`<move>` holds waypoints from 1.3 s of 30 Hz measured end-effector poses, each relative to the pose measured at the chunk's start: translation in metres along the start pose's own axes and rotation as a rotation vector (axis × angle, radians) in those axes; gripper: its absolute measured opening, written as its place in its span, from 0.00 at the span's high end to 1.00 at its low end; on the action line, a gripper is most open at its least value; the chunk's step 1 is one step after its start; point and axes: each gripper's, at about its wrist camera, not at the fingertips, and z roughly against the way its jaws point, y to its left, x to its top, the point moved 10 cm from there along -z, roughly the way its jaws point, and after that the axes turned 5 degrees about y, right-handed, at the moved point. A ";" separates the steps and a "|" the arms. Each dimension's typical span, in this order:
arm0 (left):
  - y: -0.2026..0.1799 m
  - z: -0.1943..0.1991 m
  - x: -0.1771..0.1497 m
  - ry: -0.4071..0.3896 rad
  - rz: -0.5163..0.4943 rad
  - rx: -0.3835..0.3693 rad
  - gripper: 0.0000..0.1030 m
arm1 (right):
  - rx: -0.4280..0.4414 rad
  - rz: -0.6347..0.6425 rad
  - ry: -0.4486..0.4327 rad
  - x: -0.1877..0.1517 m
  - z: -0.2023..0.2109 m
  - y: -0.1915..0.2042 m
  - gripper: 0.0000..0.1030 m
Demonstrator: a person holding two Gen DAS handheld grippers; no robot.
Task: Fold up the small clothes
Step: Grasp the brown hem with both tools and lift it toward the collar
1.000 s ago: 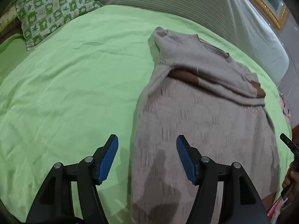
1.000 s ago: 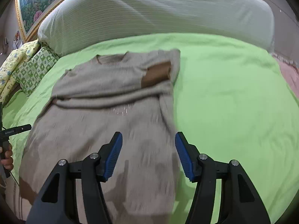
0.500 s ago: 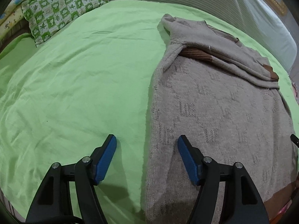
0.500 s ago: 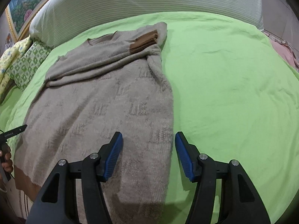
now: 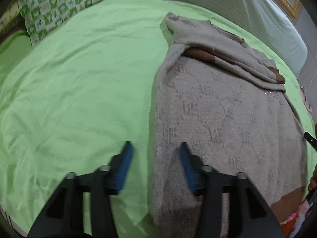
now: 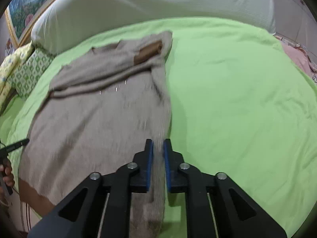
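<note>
The sweater (image 5: 227,119) lies flat on the green bed sheet (image 5: 79,79), with its neck toward the far side, near the big white pillow (image 6: 158,2), and its brown hem at the near edge of the bed. Both sleeves are folded across the chest, and 1 brown cuff (image 6: 148,52) shows on the far right corner.

The right gripper (image 6: 158,148) has its jaws nearly closed on the right side edge of the sweater, not far from the hem; a strip of knit stands between the 2 blue pads (image 6: 149,164). The left gripper (image 5: 155,154) has its jaws open wide. They stand on either side of the left side edge, 1 jaw over the sheet and 1 over the knit, and nothing is gripped.

The sweater looks soft, thick and limp, so I think it will sag and stretch when it is lifted. I would take it at the 2 side edges near the hem, deep enough to catch both layers, and lift both sides together so the sleeves do not slide off.

Some parts are hard to read. The left jaws are blurred, and I cannot tell if they touch the fabric. The near hem is cut off under both grippers. A checked pillow (image 5: 55,6) lies at the far left.
</note>
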 end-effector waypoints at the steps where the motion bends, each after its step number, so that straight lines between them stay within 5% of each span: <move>1: 0.000 0.002 -0.003 0.002 0.000 -0.006 0.47 | 0.022 -0.008 0.002 0.001 0.001 0.001 0.62; 2: 0.000 0.004 -0.005 0.003 -0.002 -0.007 0.46 | 0.036 -0.013 0.006 -0.001 0.002 0.002 0.54; 12: -0.002 0.031 -0.081 0.034 0.034 -0.109 0.34 | 0.083 -0.031 0.082 -0.080 0.030 -0.003 0.54; 21: -0.030 0.041 -0.130 0.076 0.024 -0.213 0.31 | 0.312 -0.027 0.145 -0.133 0.056 0.028 0.54; 26: -0.036 0.037 -0.128 0.062 0.066 -0.259 0.30 | 0.395 -0.047 0.132 -0.147 0.055 0.046 0.54; 28: -0.041 0.036 -0.125 0.057 0.059 -0.264 0.35 | 0.417 -0.061 0.128 -0.146 0.052 0.051 0.61; 29: -0.042 0.036 -0.123 0.056 0.051 -0.258 0.47 | 0.416 -0.060 0.128 -0.148 0.051 0.054 0.74; 31: -0.049 0.037 -0.127 0.072 0.032 -0.310 0.89 | 0.404 -0.034 0.151 -0.151 0.045 0.061 0.90; 39: -0.048 0.073 -0.124 -0.040 0.072 -0.456 0.92 | 0.415 -0.069 0.077 -0.150 0.069 0.031 0.91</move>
